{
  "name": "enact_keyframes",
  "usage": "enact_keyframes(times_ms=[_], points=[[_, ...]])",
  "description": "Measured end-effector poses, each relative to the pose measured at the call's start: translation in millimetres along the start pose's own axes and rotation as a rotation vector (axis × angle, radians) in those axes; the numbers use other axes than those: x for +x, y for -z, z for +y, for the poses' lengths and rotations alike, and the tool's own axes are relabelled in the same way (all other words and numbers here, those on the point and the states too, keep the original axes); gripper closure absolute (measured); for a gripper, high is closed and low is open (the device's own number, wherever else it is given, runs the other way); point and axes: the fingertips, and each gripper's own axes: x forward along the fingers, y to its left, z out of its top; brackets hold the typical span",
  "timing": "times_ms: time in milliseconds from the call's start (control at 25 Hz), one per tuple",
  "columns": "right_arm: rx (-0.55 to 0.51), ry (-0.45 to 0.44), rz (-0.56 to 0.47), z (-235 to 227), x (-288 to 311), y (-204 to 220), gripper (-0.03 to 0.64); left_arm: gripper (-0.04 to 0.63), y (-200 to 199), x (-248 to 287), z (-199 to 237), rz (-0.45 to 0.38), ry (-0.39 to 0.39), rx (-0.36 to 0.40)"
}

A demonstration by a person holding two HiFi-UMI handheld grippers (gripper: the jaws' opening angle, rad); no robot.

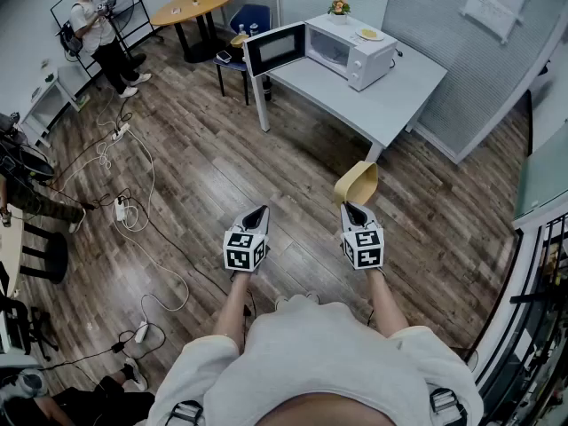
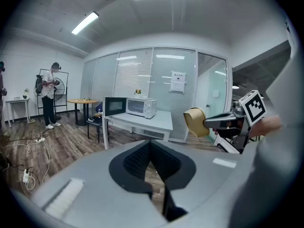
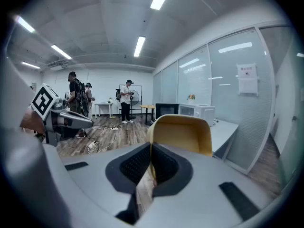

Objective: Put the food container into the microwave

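The right gripper (image 1: pixel 349 206), jaws pinched shut on the rim of the tan food container (image 1: pixel 357 183), is holding it well short of the open microwave (image 1: pixel 348 51). The left gripper (image 1: pixel 258 211) is riding closed and empty. That thin edge grip is likely risking a slip.

The left gripper (image 2: pixel 151 148) is pointing across the room with its jaws meeting, nothing between them. At right, the right gripper (image 2: pixel 209 122) is gripping a tan food container (image 2: pixel 195 121). Ahead, a white microwave (image 2: pixel 140 107) is sitting open-doored on a grey table (image 2: pixel 156 123). A person (image 2: pixel 48 95) is standing far left.
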Motion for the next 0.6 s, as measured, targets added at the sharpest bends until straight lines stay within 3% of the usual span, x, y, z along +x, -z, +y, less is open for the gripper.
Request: enact_keyframes(times_ms=[600], points=[[0.016,-0.027,0.004,-11,-5,13,0.598,0.584,0,10,-24,0.006,0.003,0.007]])
